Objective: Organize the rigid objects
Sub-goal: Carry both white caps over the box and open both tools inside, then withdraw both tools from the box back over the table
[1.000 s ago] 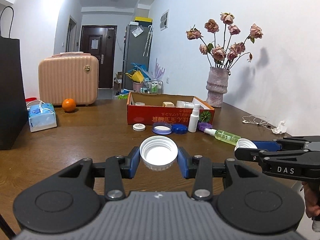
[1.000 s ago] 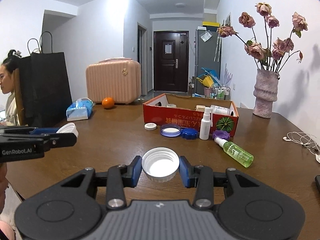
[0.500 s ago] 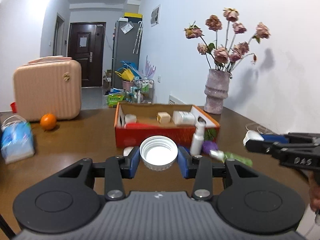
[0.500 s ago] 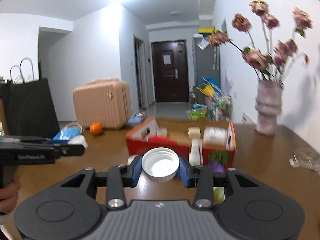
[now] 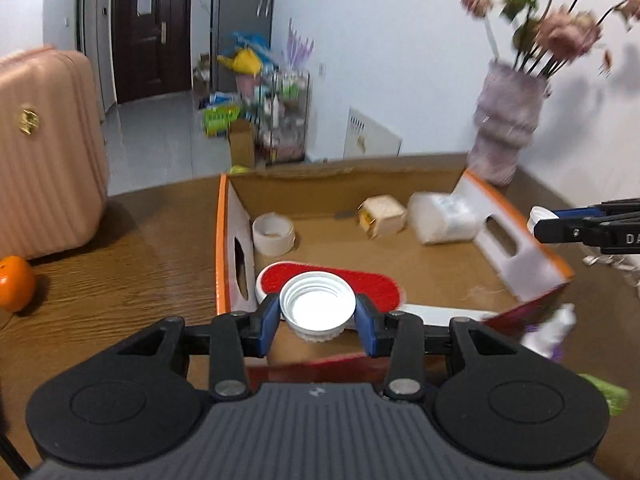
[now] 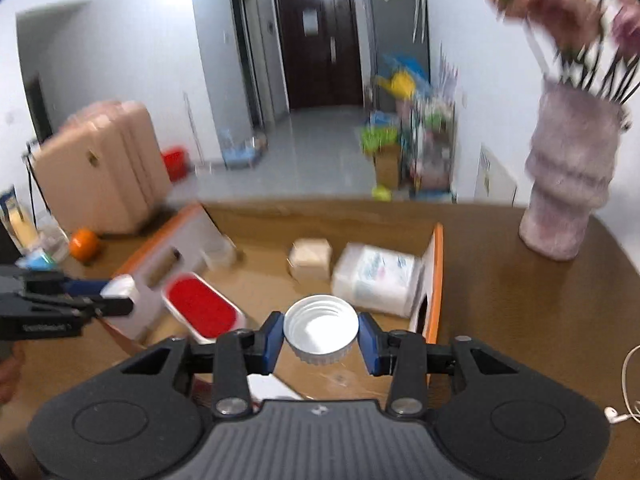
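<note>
Two white caps are held, one per gripper, both above the open box (image 5: 520,248). In the left wrist view, from frame left: a pink suitcase (image 5: 44,152) and an orange (image 5: 14,282) on the desk (image 5: 132,264), then the left gripper (image 5: 317,318) at lower centre, its jaws closed on the left cap (image 5: 318,310), open side up, over a red-topped item (image 5: 332,282) in the box's near left. Farther in lie a tape roll (image 5: 274,234), a small carton (image 5: 382,216) and a white pack (image 5: 444,218). At frame right a vase (image 5: 506,136) stands behind the box. In the right wrist view the right gripper (image 6: 320,338), lower centre, has its jaws closed on the right cap (image 6: 320,330) over the box's right half.
</note>
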`<state>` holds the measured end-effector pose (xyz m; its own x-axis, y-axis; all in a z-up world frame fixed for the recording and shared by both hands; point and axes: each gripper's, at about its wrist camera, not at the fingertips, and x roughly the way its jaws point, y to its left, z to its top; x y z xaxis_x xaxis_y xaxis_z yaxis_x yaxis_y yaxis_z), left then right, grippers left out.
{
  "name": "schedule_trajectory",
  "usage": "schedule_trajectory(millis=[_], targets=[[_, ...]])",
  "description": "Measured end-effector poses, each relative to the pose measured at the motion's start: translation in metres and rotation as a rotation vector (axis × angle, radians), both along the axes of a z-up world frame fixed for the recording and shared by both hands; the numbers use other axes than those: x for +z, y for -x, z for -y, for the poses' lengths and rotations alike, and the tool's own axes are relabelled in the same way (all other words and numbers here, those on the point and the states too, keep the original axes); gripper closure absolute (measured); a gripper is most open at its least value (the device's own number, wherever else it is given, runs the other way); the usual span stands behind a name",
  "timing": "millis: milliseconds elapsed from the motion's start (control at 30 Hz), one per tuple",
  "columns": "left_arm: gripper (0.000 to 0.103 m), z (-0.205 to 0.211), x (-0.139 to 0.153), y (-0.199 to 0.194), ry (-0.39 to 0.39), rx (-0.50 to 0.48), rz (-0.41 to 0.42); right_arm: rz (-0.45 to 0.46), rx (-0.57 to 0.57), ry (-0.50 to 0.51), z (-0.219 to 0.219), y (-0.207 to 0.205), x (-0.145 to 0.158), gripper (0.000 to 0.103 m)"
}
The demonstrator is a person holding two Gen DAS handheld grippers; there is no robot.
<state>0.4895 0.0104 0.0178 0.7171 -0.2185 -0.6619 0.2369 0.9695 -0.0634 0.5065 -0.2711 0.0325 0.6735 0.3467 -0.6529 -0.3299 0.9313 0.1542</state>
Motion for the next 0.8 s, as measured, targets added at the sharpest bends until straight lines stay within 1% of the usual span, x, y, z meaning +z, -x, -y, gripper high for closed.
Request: schedule_trajectory(millis=[33, 100, 167, 267, 300, 333, 367, 400, 500, 567, 600, 733, 800], targets=[[0.063, 0.0, -0.006, -0.007, -0.006, -0.002, -0.016, -0.024, 0.0, 0.001, -0.001, -0.009, -0.008, 0.064], [0.062, -0.001, -0.016, -0.017, -0.017, -0.002, -0.035, -0.07, 0.047, -0.02, -0.008, -0.022, -0.02, 0.064], [0.062, -0.002, -0.024, -0.024, -0.031, -0.005, -0.062, -0.112, 0.115, -0.05, -0.022, -0.031, -0.029, 0.064], [0.06, 0.0, -0.028, -0.028, -0.047, -0.021, -0.061, -0.165, 0.233, -0.075, -0.049, -0.045, -0.035, 0.064], [0.057, 0.001, -0.028, -0.029, -0.047, -0.024, -0.062, -0.19, 0.28, -0.094, -0.059, -0.049, -0.036, 0.063], [0.051, 0.002, -0.027, -0.03, -0.049, -0.027, -0.063, -0.202, 0.316, -0.113, -0.069, -0.051, -0.036, 0.063], [0.047, 0.002, -0.026, -0.03, -0.05, -0.018, -0.058, -0.205, 0.339, -0.126, -0.076, -0.053, -0.036, 0.062], [0.045, 0.002, -0.024, -0.03, -0.05, -0.012, -0.051, -0.207, 0.347, -0.129, -0.082, -0.053, -0.035, 0.058], [0.044, -0.003, -0.013, -0.024, -0.04, 0.001, -0.028, -0.19, 0.341, -0.14, -0.085, -0.05, -0.029, 0.058], [0.044, -0.008, -0.006, -0.019, -0.04, 0.019, -0.012, -0.177, 0.316, -0.149, -0.079, -0.046, -0.023, 0.058], [0.042, -0.01, -0.002, -0.017, -0.035, 0.022, -0.006, -0.166, 0.297, -0.149, -0.074, -0.042, -0.019, 0.058], [0.039, -0.015, 0.017, 0.003, -0.045, 0.039, 0.022, -0.117, 0.232, -0.135, -0.051, -0.021, 0.008, 0.057], [0.038, -0.019, 0.028, 0.019, -0.035, 0.039, 0.038, -0.091, 0.21, -0.119, -0.038, 0.0, 0.025, 0.057]])
